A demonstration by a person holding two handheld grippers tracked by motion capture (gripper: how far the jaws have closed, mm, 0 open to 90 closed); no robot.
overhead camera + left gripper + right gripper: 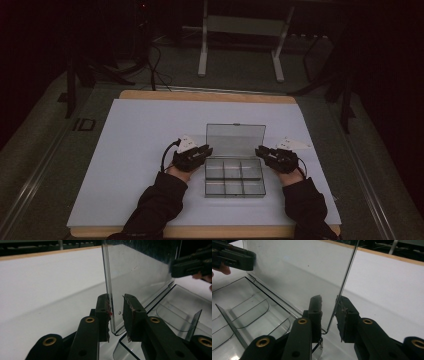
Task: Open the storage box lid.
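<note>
A clear plastic compartment box [205, 181] lies at the middle of the white sheet, its lid [235, 140] standing upright at the back. My left gripper [207, 150] is at the lid's left edge, my right gripper [259, 150] at its right edge. In the left gripper view the lid [140, 272] passes between the jaws of the left gripper [116, 312], close to the left pad, with a gap to the right pad. In the right gripper view the lid's edge [299, 272] stands between the jaws of the right gripper [328, 315], nearer the right pad. Both are open.
The white sheet [140, 150] covers a wooden tabletop [200, 95] with open room to the left and behind the box. The box's dividers [229, 320] form several empty compartments. A white table frame [202, 50] and cables stand on the dark floor beyond.
</note>
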